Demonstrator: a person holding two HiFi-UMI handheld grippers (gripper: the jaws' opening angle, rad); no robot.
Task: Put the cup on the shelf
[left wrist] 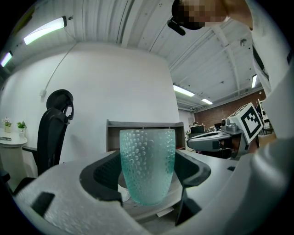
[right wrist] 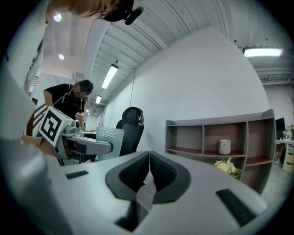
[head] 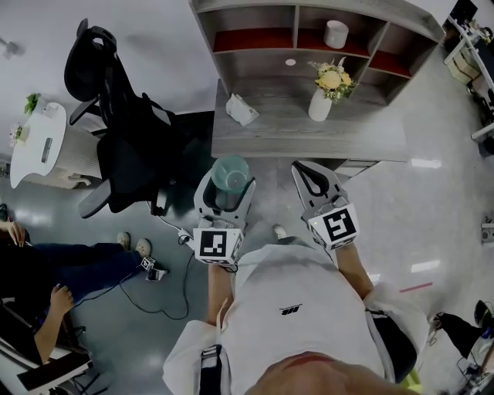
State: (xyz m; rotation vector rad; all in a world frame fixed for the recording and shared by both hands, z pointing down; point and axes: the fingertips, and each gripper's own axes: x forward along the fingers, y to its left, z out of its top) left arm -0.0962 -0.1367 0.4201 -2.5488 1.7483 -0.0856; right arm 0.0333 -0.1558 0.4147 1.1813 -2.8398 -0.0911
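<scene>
- the grey desk point(head: 278, 135) stands against the wall, ahead of the person who holds both grippers.
- a grey shelf point(head: 255, 6) sits on the back of the desk; its upper compartments have red boards.
- a black chair point(head: 131, 146) stands left of the desk, turned away from it.
- a seated person point(head: 46, 278) in dark clothes is at the far left edge of the head view, well apart from the desk.
- a white round table point(head: 38, 143) stands left of the chair, with a small plant on it.
- the left gripper point(left wrist: 147, 174) is clamped on the cup, one dark pad pressed to each side, and is held over the floor just short of the desk's front edge.
- the right gripper point(right wrist: 149, 160) has its jaws pressed together with nothing between them; it is held beside the left one, near the desk's edge.
- the cup point(left wrist: 147, 165) is a teal, dimpled, see-through tumbler, upright between the left jaws, well apart from the shelf.
- a white vase point(head: 319, 106) with yellow flowers stands on the desk in front of the shelf's right half.
- a white crumpled thing point(head: 241, 109) lies on the desk's left part.
- a white mug point(head: 336, 35) stands in an upper compartment of the shelf, right of the middle.
</scene>
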